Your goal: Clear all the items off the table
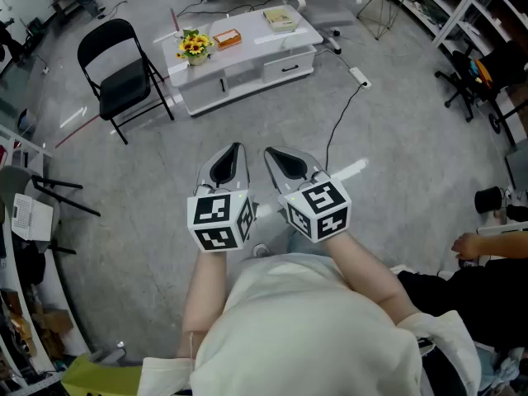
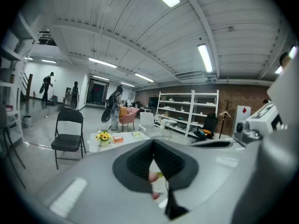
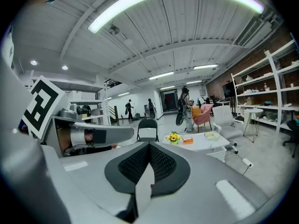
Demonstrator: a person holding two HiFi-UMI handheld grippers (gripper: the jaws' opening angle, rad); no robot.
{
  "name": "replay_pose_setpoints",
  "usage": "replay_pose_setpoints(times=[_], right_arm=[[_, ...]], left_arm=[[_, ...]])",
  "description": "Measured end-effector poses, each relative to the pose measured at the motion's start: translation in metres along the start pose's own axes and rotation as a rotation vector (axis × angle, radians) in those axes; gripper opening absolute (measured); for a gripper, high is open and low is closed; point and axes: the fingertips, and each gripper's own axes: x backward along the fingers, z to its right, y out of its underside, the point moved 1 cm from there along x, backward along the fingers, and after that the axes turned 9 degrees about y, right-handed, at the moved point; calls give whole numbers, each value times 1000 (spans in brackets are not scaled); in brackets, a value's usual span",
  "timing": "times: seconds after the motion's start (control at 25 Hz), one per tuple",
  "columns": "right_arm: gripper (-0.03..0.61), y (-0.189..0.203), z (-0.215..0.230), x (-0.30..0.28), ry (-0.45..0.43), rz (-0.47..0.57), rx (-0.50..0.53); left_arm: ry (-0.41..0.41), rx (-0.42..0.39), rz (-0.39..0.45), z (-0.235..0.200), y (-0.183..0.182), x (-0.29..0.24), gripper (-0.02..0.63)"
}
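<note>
A low white table [image 1: 247, 56] stands a few steps ahead on the grey floor. On it are a pot of yellow flowers [image 1: 195, 48], an orange box [image 1: 227, 38] and a pale book [image 1: 280, 19]. Both grippers are held side by side in front of the person's chest, far short of the table. The left gripper [image 1: 238, 148] is shut with nothing in it, and so is the right gripper [image 1: 268, 151]. In the left gripper view the flowers [image 2: 103, 136] and box [image 2: 117, 138] show beyond the closed jaws. The right gripper view shows the same flowers [image 3: 174, 137], box [image 3: 188, 140] and book [image 3: 211, 135].
A black folding chair [image 1: 124, 77] stands left of the table. A power strip with its cable [image 1: 358, 76] lies on the floor to the table's right. Office chairs [image 1: 474, 77] and shelving line the right side. Another person's hand [image 1: 472, 246] rests at the right edge.
</note>
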Motion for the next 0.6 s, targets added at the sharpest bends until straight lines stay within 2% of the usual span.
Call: replay_pose_setpoints(times=[0.28, 0.44, 0.6], right_arm=[[-3, -4, 1, -3, 48, 16, 4], [-3, -7, -9, -4, 35, 63, -32], [-3, -8, -17, -6, 38, 62, -51]], left_arm=[[52, 1, 9, -5, -4, 4, 9], [51, -9, 13, -15, -1, 13, 9], [56, 8, -1, -23, 7, 18, 9]])
